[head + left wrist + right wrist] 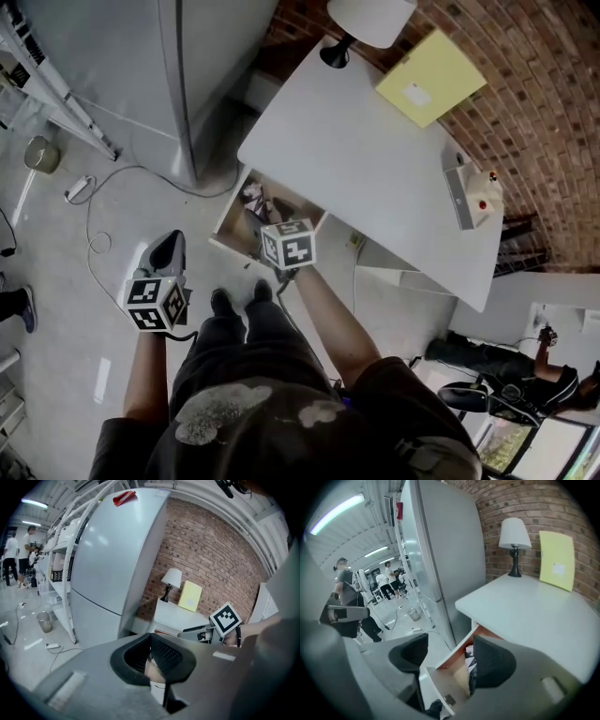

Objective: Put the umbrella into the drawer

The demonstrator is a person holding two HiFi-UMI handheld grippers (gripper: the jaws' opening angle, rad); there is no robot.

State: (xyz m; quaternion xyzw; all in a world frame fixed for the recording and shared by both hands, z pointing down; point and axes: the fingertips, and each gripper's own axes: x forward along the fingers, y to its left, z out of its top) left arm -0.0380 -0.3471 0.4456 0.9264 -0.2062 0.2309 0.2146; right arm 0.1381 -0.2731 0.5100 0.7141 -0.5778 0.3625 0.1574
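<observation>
Since the folded dark-and-white patterned umbrella (469, 654) already lies inside the pulled-out wooden drawer (225, 228), the main part of the task looks done. As far as I can judge, little is left beyond drawing the grippers away; the drawer stands open, though the task does not ask for it to be shut.

The right gripper (449, 658) hangs just above the drawer's open mouth with its jaws wide apart and nothing held; between them show only the drawer and the umbrella in it. The left gripper (167, 248) is off to the drawer's left, over the bare floor, its jaws brought together at the tips on nothing that I can make out.

The umbrella reads as soft, crumpled fabric, a limp bundle with no firm outline; how far it is folded I cannot tell. The drawer is a shallow box with a white front, orange-brown side walls and a pale, smooth bottom. Above the drawer runs the flat matte white tabletop (375, 159). The gripper pads (494, 663) are black, rounded and dull, and those of the left gripper show a fine ribbed face.
</observation>
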